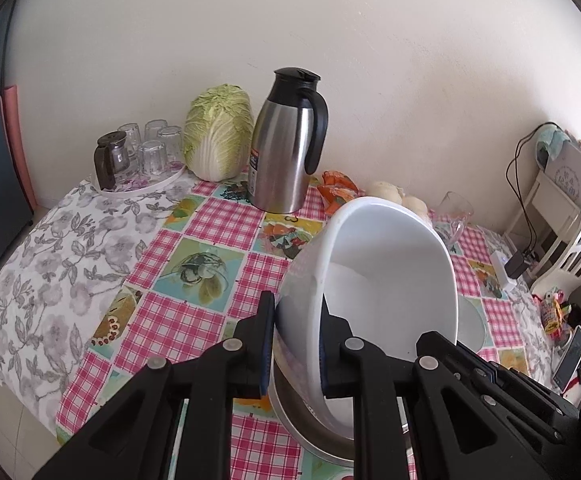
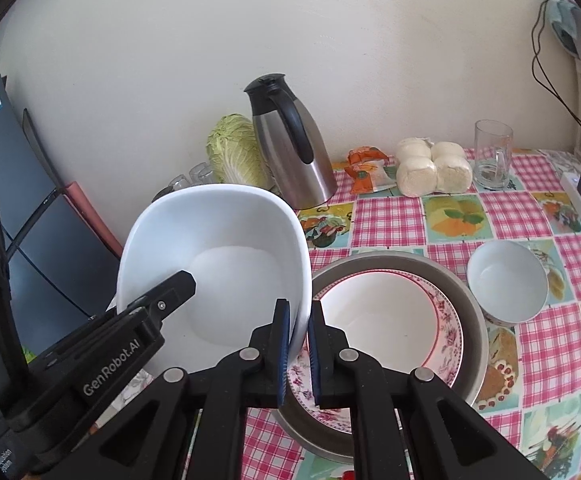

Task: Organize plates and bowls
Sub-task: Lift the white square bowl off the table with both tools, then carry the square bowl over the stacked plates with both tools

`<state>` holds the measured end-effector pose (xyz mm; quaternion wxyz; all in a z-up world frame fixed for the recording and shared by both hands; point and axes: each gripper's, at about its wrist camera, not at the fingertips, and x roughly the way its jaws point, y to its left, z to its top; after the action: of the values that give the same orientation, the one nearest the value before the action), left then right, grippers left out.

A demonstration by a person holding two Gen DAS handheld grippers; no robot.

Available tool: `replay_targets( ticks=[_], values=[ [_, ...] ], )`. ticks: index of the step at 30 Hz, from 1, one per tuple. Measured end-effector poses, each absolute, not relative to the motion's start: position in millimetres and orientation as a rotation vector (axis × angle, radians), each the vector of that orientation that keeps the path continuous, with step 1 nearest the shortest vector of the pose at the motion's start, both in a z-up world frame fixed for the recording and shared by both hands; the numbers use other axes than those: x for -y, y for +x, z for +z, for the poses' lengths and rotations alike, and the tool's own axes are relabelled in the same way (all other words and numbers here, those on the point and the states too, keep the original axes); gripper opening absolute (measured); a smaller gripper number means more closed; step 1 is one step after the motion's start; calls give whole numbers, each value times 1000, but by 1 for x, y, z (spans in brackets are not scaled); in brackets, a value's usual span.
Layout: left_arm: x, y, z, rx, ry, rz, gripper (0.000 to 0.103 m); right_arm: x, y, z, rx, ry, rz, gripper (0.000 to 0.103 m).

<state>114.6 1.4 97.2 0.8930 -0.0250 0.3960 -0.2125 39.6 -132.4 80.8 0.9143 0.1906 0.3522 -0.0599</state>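
Note:
Both grippers hold one large white bowl (image 2: 226, 256), tilted above the table. My right gripper (image 2: 299, 344) is shut on its right rim. My left gripper (image 1: 296, 344) is shut on its left rim; the bowl (image 1: 386, 280) fills that view. Below it a flower-rimmed plate (image 2: 386, 332) lies inside a grey metal dish (image 2: 470, 312). A small white bowl (image 2: 508, 280) stands to the right of them on the checked tablecloth.
A steel thermos jug (image 1: 286, 144), a cabbage (image 1: 218, 132) and a tray of glasses (image 1: 146, 152) stand by the wall. Steamed buns (image 2: 434, 168), a snack packet (image 2: 366, 168) and a glass mug (image 2: 492, 156) are at the back right. A phone (image 1: 570, 356) lies at the right.

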Motion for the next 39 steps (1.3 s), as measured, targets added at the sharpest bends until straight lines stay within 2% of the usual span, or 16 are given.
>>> replay_targets(
  ticks=[22,39],
  values=[
    [58,110,82,-869,20,-492,19,183,28,65,-729,432,-225,10],
    [72,112,66,-929,22,-517,19,196,27,58,-784,456,-274,10]
  ],
)
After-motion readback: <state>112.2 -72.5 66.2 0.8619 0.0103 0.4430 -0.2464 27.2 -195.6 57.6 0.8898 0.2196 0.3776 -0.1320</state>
